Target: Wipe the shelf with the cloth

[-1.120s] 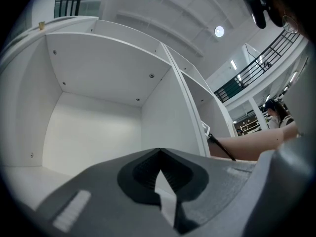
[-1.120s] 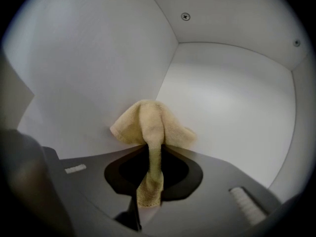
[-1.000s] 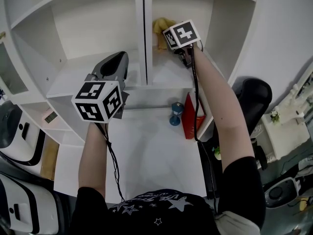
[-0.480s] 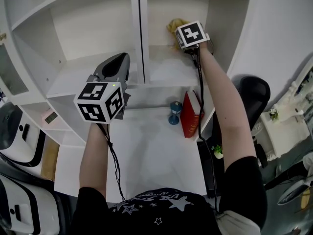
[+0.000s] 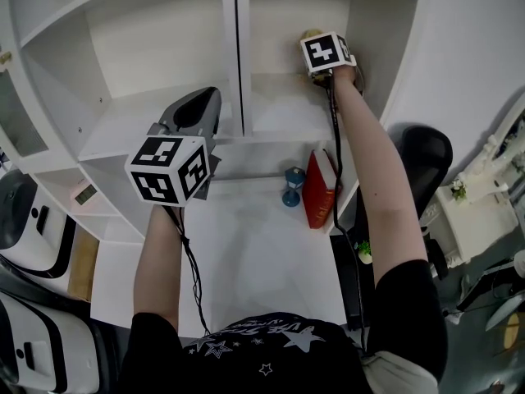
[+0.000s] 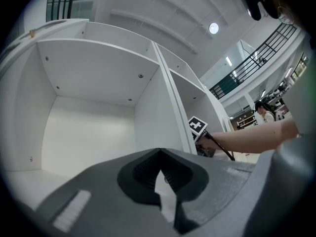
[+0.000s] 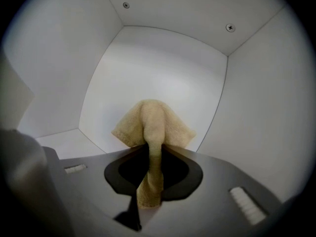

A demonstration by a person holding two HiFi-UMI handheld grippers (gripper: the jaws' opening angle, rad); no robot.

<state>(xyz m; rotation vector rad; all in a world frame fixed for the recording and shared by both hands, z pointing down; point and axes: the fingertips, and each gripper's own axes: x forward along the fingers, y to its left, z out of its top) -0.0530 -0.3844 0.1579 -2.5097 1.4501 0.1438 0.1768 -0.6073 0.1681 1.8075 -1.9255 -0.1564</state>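
A tan terry cloth is pinched between the jaws of my right gripper, its bunched end pressed toward the back right corner of the white shelf compartment. In the head view the right gripper reaches deep into the right compartment, and only a sliver of cloth shows above its marker cube. My left gripper hovers in front of the left compartment, shut and empty. In the left gripper view the left gripper faces that empty compartment, with the right gripper off to the right.
Below the shelf, a red book leans against the side panel with a blue dumbbell-shaped object beside it on the white desk. A vertical divider separates the two compartments. A black chair stands at the right.
My right gripper has carried the cloth rightward and deeper along the shelf, into the back right corner. The left gripper has stayed in place.
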